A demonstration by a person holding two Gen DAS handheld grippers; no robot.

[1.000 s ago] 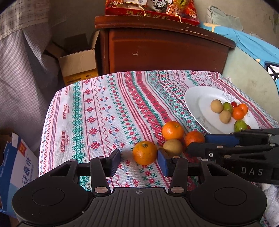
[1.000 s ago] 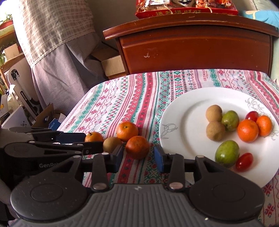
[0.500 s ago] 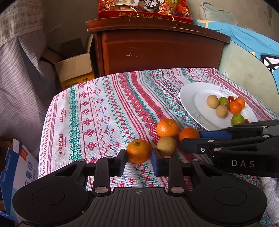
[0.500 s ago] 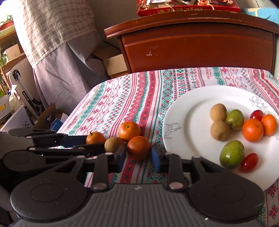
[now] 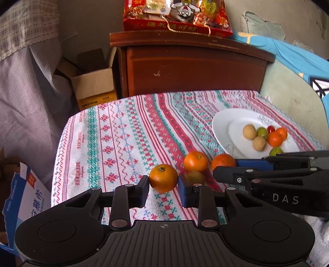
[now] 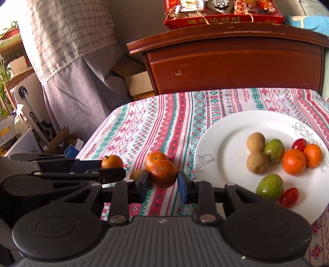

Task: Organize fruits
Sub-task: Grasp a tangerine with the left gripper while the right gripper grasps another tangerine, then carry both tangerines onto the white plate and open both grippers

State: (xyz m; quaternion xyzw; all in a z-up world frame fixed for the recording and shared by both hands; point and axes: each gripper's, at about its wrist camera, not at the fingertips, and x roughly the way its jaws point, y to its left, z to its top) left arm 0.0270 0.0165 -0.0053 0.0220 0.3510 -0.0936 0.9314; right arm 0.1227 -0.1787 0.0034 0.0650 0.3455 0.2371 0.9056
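My left gripper (image 5: 163, 181) is shut on an orange mandarin (image 5: 163, 177) and holds it just above the striped tablecloth (image 5: 123, 139). My right gripper (image 6: 163, 180) is shut on a darker orange mandarin (image 6: 163, 173); it also shows in the left wrist view (image 5: 223, 161). Another mandarin (image 5: 195, 161) and a brown kiwi-like fruit (image 5: 194, 177) lie on the cloth between the two grippers. A white plate (image 6: 226, 143) on the right holds several fruits: two brown ones, green ones, mandarins and cherry tomatoes.
A dark wooden cabinet (image 5: 195, 65) stands behind the table with a red snack box (image 5: 176, 16) on top. A cardboard box (image 5: 92, 86) sits on the floor at the left. A curtain (image 6: 67, 51) hangs at the left. A blue-white carton (image 5: 26, 197) is at the table's left edge.
Both grippers have closed from open onto a mandarin each. The left one has lifted its mandarin slightly off the cloth.
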